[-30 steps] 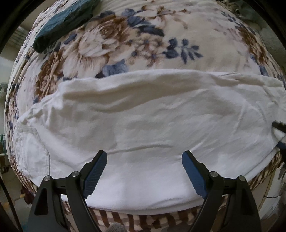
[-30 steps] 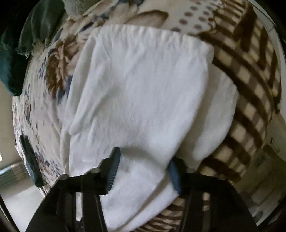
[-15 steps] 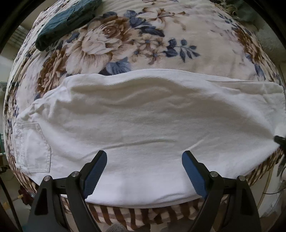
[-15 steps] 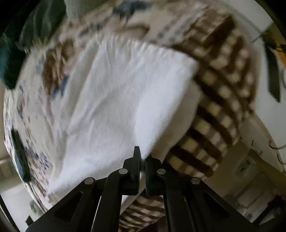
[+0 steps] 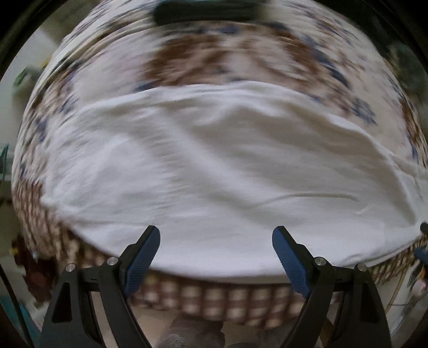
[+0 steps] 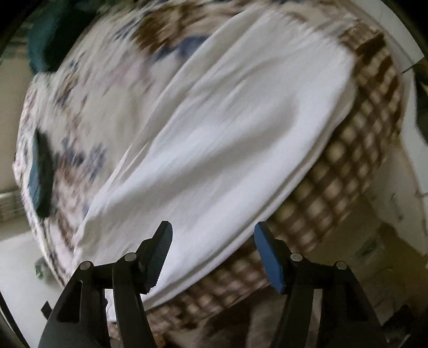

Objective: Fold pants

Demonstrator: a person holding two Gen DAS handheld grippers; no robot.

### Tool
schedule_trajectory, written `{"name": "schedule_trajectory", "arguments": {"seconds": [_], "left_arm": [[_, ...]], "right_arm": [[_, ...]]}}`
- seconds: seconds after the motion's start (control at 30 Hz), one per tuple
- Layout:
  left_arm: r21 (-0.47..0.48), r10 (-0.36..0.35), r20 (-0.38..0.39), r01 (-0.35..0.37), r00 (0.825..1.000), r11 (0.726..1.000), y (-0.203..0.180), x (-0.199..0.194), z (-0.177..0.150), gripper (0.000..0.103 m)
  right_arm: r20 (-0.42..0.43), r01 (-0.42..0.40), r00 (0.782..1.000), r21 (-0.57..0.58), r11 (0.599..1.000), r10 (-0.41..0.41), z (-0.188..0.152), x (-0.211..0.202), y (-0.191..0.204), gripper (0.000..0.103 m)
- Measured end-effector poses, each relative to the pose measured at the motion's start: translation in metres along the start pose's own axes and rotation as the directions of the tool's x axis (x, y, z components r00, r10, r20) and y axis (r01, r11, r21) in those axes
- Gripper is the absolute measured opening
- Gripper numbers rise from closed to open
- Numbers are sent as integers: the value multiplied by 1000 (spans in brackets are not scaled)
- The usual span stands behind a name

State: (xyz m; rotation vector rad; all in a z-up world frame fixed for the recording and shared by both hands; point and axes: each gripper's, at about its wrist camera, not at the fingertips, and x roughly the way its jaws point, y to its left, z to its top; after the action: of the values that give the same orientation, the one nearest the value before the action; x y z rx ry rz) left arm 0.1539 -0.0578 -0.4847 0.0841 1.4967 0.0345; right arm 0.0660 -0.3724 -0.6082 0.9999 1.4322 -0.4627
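White pants (image 5: pixel 214 171) lie spread across a floral bedspread (image 5: pixel 227 53), reaching its near edge; they also show in the right wrist view (image 6: pixel 227 139) as a long folded band. My left gripper (image 5: pixel 216 242) is open and empty, just above the pants' near edge. My right gripper (image 6: pixel 212 242) is open and empty over the pants' near end. Both views are blurred by motion.
A dark teal folded garment (image 5: pixel 208 10) lies at the far side of the bed, also showing in the right wrist view (image 6: pixel 45 34). A brown checked bed skirt (image 6: pixel 347 160) hangs below the near edge. A dark flat object (image 6: pixel 40 171) lies at the left.
My right gripper, shut on the pants' edge half a second ago, has opened and let go. The left gripper has swung, staying open. The pants lie flatter.
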Motion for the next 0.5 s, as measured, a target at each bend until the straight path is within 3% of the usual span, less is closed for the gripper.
{"name": "schedule_trajectory", "arguments": {"seconds": [0.1,0.23,0.33,0.43,0.5], "left_arm": [[-77,34,-2,-34,999,996,61,-1,-1,86],[-178,59,-34,-64,998,982,132,16,5,86],[-278,21,-53,-35,998,960,173,29,5,86],[-384,-38,-69,9,997,923,209,47,5,86],[-463,-102,-73,57,992,885,230,62,7,85]], "right_arm": [[-50,-34,998,-26,999,33,-39,26,35,66],[-108,-94,989,38,995,98,-84,60,60,66],[-124,-103,985,117,988,118,-101,84,62,64],[-117,-117,983,187,975,140,-112,101,58,47],[-98,-139,982,204,969,162,-115,107,58,17]]}}
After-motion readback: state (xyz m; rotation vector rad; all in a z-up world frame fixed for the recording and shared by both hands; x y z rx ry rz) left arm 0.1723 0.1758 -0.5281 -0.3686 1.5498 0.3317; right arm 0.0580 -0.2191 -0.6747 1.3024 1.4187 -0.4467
